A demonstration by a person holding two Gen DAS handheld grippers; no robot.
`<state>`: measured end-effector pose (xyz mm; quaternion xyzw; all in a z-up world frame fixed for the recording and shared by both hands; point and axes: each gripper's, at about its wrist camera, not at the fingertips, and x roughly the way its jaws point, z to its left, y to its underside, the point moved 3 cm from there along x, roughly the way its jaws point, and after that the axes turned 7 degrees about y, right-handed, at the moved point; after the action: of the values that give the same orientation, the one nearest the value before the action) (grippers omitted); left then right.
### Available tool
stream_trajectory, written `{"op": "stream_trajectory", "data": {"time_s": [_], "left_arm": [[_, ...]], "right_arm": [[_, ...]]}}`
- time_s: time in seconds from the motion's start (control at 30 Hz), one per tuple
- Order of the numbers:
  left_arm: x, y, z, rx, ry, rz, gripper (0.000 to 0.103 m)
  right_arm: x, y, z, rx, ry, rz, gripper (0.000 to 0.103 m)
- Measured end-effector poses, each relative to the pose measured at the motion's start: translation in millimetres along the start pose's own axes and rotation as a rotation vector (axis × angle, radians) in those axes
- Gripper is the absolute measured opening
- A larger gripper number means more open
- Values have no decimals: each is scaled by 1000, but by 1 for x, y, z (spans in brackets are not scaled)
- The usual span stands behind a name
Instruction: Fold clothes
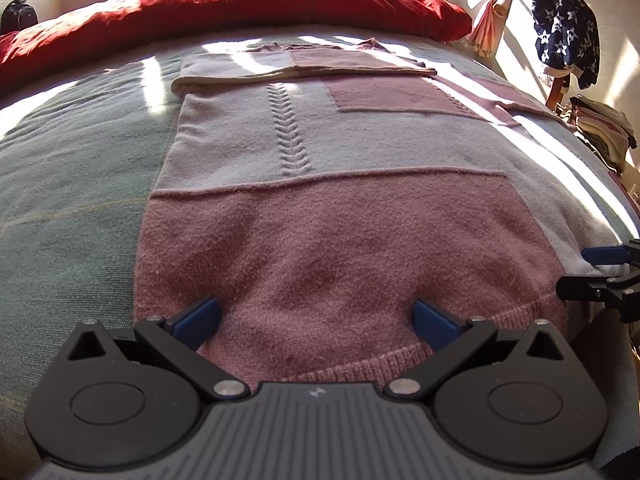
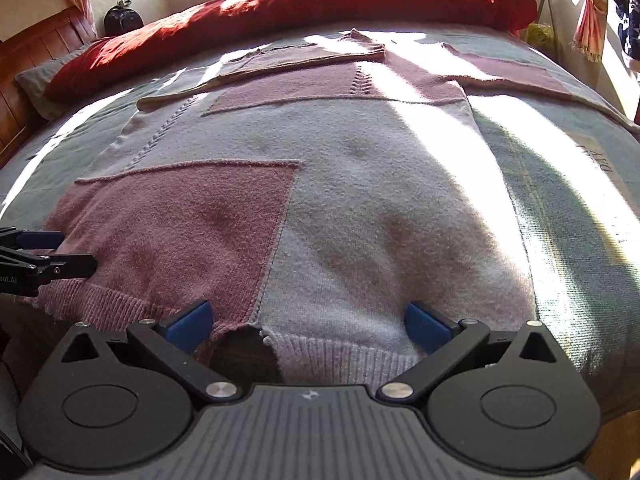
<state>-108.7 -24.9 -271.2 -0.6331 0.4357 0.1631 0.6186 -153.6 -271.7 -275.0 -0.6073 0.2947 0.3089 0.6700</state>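
Pink-and-pale-grey patchwork knit sweater (image 1: 320, 168) lies flat on the grey-green bedspread (image 1: 72, 168), ribbed hem nearest me, one sleeve folded across the chest. My left hand-held gripper (image 1: 316, 320) hovers over the pink hem panel, blue-padded fingers (image 1: 198, 316) spread wide, nothing between them. My right hand-held gripper (image 2: 308, 320) sits at the hem too, jaws just as wide, nothing pinched.

The left wrist view gives me a navy star-print garment (image 1: 566, 40) draped over a chair, with a stack of folded beige clothes (image 1: 600, 128) below; the right gripper pokes in at that frame's right edge. The right wrist view alone shows a split in the hem (image 2: 244, 354) where pink meets grey, the wooden headboard (image 2: 24, 80), the other sleeve (image 2: 516, 68) spread out flat, and the left gripper with partial white lettering, roughly "pot.AI". Faint printed letters on the bedspread at right are too blurred to read. A red duvet (image 2: 304, 4) is bunched along the far side.
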Motion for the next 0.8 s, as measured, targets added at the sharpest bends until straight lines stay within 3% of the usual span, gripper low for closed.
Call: {"op": "stream_trajectory", "data": {"time_s": [0.4,0.8], "left_arm": [[0,0,0,3,2,-3,102],[-1,2,-1,7,4,-9,102]], "right_arm": [[1,-1,1,12,7,5,103],[-2,-4,-44,346,-215,-18,103]]}}
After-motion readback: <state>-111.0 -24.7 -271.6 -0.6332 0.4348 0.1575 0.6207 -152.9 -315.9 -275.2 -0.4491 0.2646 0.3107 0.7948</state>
